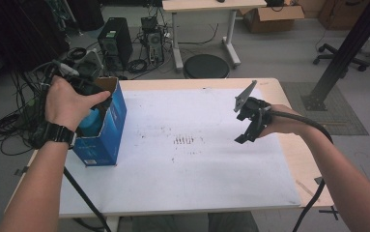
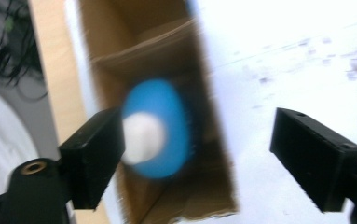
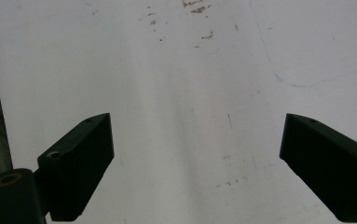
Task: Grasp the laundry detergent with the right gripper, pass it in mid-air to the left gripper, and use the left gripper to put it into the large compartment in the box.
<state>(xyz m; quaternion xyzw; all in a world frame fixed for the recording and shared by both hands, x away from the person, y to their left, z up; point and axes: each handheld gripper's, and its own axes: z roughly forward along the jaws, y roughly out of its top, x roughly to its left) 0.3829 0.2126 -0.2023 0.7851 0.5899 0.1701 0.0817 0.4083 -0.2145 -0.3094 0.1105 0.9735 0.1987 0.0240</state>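
Observation:
A blue cardboard box with an open top stands at the table's left edge. Inside it lies a blue bottle with a white cap. My left gripper hovers over the box's opening, mostly hidden by the hand. In the left gripper view its jaws stand wide apart above the blue bottle and the box's brown inside, and they grip nothing. My right gripper hangs over the white mat at the right. It is open, with bare mat between its jaws.
The mat bears dark marks near its middle. Beyond the table on the floor are a computer tower, a round black stool, a desk, tangled cables at left and a black slanted post at right.

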